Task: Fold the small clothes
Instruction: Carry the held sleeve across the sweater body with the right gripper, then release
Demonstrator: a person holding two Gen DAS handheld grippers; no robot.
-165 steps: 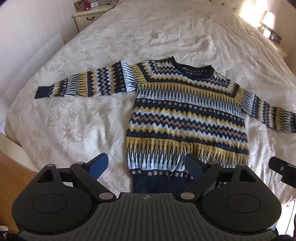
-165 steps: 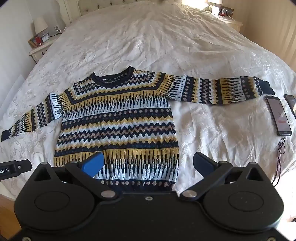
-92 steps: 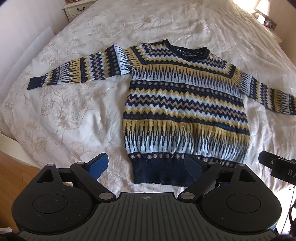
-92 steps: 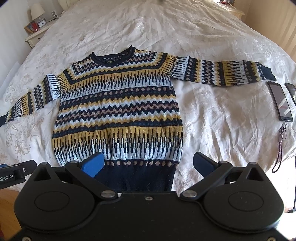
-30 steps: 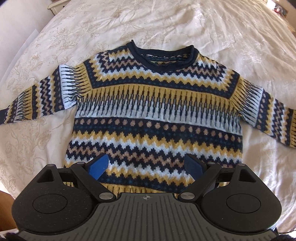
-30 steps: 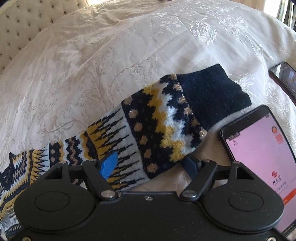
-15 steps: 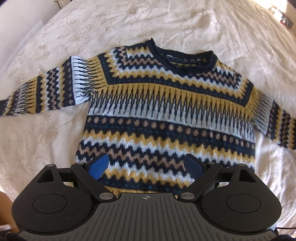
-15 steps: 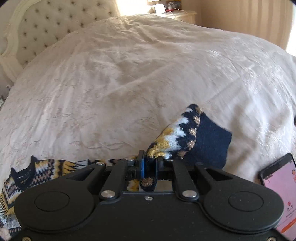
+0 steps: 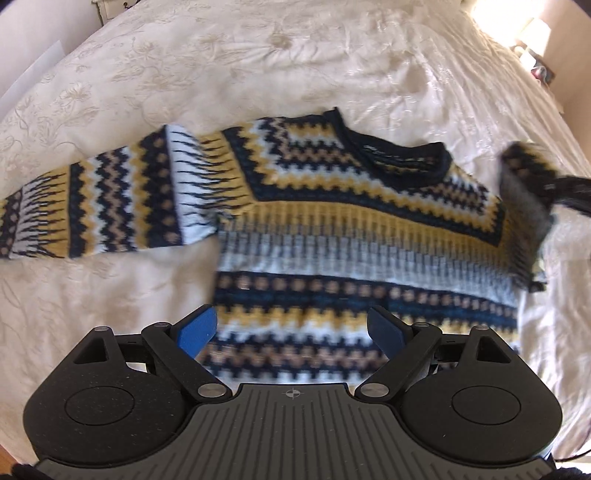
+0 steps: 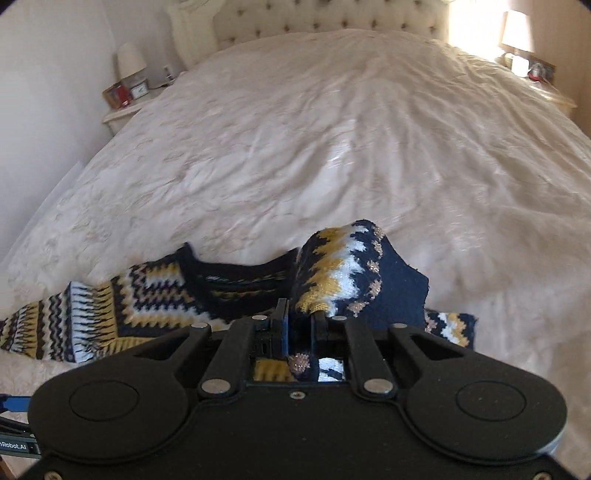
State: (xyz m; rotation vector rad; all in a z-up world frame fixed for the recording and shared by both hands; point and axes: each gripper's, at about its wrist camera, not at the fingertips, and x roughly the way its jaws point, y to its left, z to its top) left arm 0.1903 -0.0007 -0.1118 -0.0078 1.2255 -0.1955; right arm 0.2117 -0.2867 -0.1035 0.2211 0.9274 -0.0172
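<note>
A patterned navy, yellow and white sweater lies flat on the bed, neck away from me. My left gripper is open and empty, hovering over the sweater's lower body. My right gripper is shut on the sweater's right sleeve cuff and holds it lifted over the sweater's right shoulder. In the left wrist view the lifted sleeve and the right gripper show blurred at the right edge. The left sleeve lies stretched out to the left.
The cream embroidered bedspread covers a wide bed with a tufted headboard. A nightstand with a lamp and clock stands at the far left, another lamp at the far right.
My right gripper, shut on the cuff, has lifted the right sleeve and carried it left towards the sweater's body. My left gripper has drifted slightly left, still open.
</note>
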